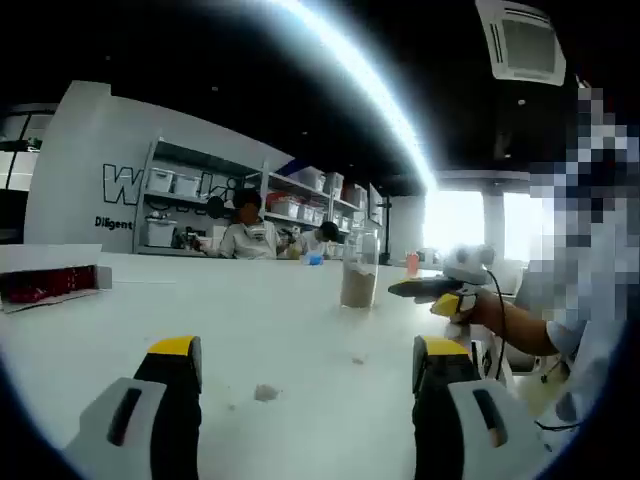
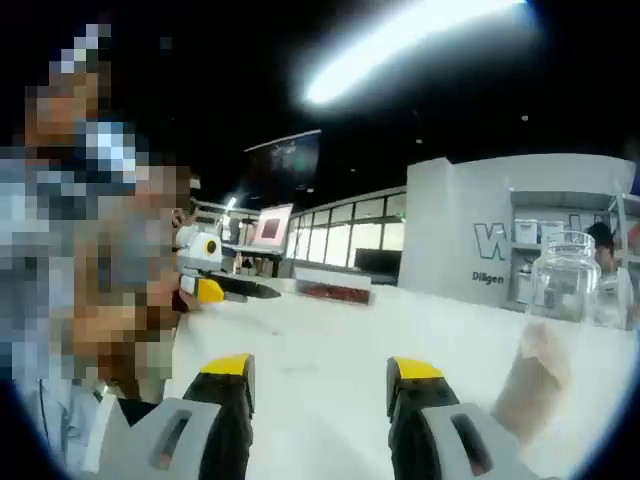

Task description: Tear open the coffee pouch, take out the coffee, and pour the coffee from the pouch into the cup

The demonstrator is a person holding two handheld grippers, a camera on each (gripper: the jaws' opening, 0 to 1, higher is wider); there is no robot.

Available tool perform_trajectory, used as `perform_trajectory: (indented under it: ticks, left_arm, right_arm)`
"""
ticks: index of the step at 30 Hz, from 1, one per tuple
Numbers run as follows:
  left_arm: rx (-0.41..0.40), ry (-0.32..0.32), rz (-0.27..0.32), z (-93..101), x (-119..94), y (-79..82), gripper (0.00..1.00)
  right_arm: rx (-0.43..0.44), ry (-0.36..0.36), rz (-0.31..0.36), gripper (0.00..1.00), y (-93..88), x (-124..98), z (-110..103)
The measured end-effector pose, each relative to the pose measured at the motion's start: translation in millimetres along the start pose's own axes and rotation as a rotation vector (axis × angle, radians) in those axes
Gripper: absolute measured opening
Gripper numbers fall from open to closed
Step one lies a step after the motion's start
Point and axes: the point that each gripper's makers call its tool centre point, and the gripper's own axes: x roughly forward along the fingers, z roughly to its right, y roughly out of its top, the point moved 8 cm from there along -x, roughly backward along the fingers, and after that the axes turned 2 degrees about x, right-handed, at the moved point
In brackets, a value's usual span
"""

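In the left gripper view, the left gripper [image 1: 305, 365] hovers low over the white table [image 1: 250, 320] with its two yellow-tipped jaws spread wide and nothing between them. Bare tabletop runs ahead of the jaws, marked by a small grey speck [image 1: 265, 393] between them. The glass cup [image 1: 359, 268] stands upright further out, ahead and a little right, with a tan layer of coffee in its bottom. Open table lies all around it. Just right of the cup the right gripper [image 1: 425, 290] comes in, gripped by a person's hand [image 1: 480, 308]; whether its dark jaws are parted I cannot tell from here. Far left, near the table's edge, lies a flat white box [image 1: 50, 280] with red contents. Beyond the far edge two people sit before shelving [image 1: 200, 190].

In the right gripper view, the right gripper [image 2: 320, 375] has its jaws spread apart, empty, over bare white table [image 2: 330, 340]. The cup [image 2: 560, 285] stands at the right, clear glass above. The left gripper [image 2: 225, 288] enters from the left, apart from the cup. The white box [image 2: 335, 283] lies near the far edge. The coffee pouch cannot be made out in either view.
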Motion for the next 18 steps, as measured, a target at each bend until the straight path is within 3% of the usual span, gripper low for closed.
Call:
perform_trajectory:
  ticks: [18]
  left_arm:
    - [0.005,-0.002,-0.004,2.1,-0.1,-0.3,0.87]
  right_arm:
    - [0.024,-0.015,0.003,0.50,0.6,0.3,3.5]
